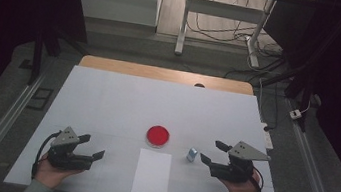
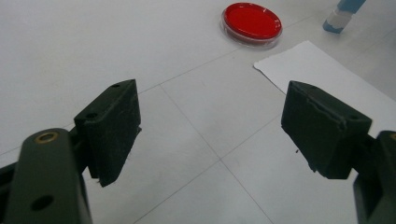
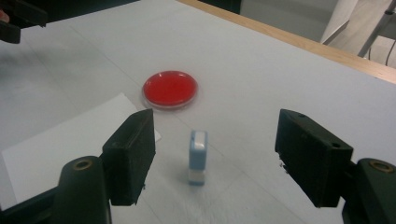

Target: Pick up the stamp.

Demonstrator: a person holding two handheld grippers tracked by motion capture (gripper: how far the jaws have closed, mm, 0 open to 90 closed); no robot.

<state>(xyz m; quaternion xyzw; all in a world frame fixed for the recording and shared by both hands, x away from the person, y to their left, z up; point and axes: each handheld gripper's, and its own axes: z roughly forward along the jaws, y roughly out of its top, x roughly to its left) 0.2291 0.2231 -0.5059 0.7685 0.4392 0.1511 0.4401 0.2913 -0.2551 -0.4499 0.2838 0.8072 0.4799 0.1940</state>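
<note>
Both grippers sit low over the white table (image 1: 107, 97) in the high view, each held in a hand: the left gripper (image 1: 92, 147) lies well to the left of the red petri dish (image 1: 158, 136) and nearer the person, its jaws spread apart with nothing between them; the right gripper (image 1: 211, 152) is to the right of the dish, jaws likewise spread, with a small blue-and-white stamp (image 1: 192, 154) standing just off its tips, between it and the dish. A white sheet of paper (image 1: 152, 173) lies on the near side of the dish, almost touching it. The dish is a shallow clear round container filled edge to edge with a flat red layer. In the left gripper view, the left gripper (image 2: 210, 109) has its two black pads wide apart over bare table; the red petri dish (image 2: 251, 22) is far ahead, a corner of the paper (image 2: 322, 79) lies just this side of it, and the stamp (image 2: 342, 14) shows past the dish at the upper right edge. In the right gripper view, the right gripper (image 3: 215, 135) is open and empty, the stamp (image 3: 197, 157) stands upright between its pads without touching either, the red petri dish (image 3: 170, 88) sits beyond the stamp, and the paper (image 3: 65, 144) lies to the dish's left and nearer.
</note>
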